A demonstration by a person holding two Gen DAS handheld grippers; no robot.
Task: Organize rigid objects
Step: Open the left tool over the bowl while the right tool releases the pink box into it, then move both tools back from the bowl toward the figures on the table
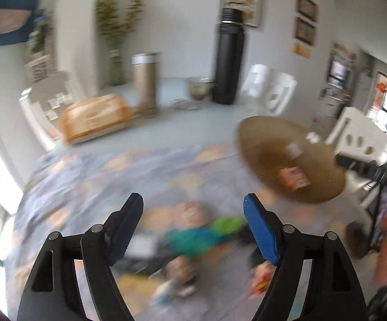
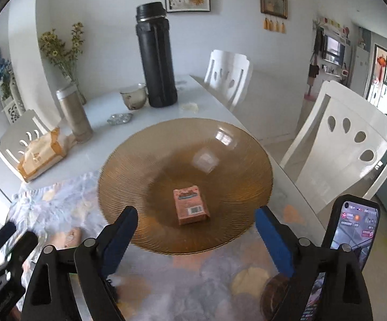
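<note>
The left gripper (image 1: 193,203) is spread wide with nothing between its fingers, above a blurred green and blue object (image 1: 206,236) on the patterned cloth (image 1: 86,176). The right gripper (image 2: 196,215) is likewise spread and holds nothing. A small orange box (image 2: 191,204) lies inside the amber glass dish (image 2: 140,160).

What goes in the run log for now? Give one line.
left gripper: open, empty | right gripper: open, empty | small orange box: in amber ribbed glass plate
</note>
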